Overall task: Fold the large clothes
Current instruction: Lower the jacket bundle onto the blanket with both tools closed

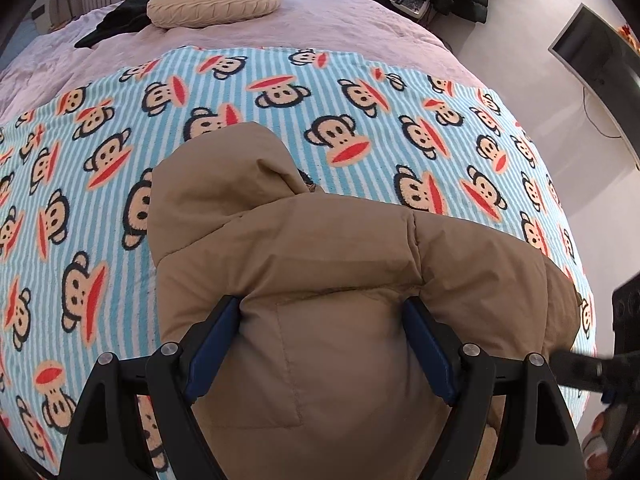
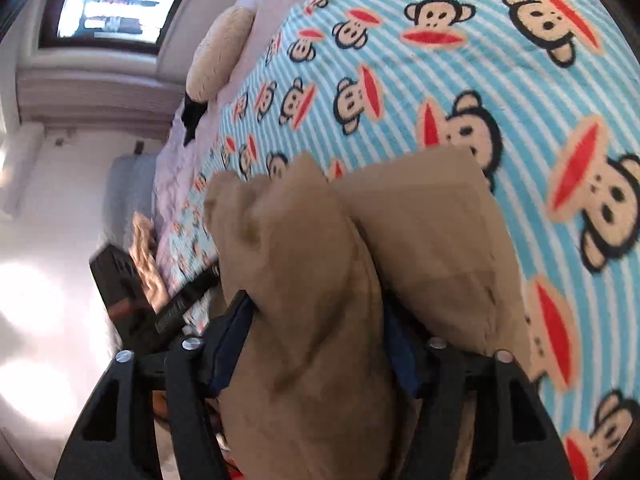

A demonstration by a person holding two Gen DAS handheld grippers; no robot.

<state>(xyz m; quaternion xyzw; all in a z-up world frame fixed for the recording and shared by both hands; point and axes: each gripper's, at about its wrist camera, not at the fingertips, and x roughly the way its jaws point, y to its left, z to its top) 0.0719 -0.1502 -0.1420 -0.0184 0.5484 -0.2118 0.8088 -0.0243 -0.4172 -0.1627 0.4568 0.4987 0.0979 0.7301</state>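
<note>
Bed's covered by a monkey-print blanket [image 1: 360, 80] | tan puffer coat [image 1: 320, 280] bunched at the near edge | your left gripper [image 1: 322, 344] and right gripper [image 2: 320, 340] both clamp its padding | looks mid-fold | next you'd carry that edge over evenly, then let go

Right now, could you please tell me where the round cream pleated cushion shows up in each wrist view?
Left wrist: round cream pleated cushion at top centre, on the lilac bedspread.
Right wrist: same cushion, upper left of centre, seen edge-on.
Shared landmark: the blue-striped monkey-print blanket, just in front of it.
</note>
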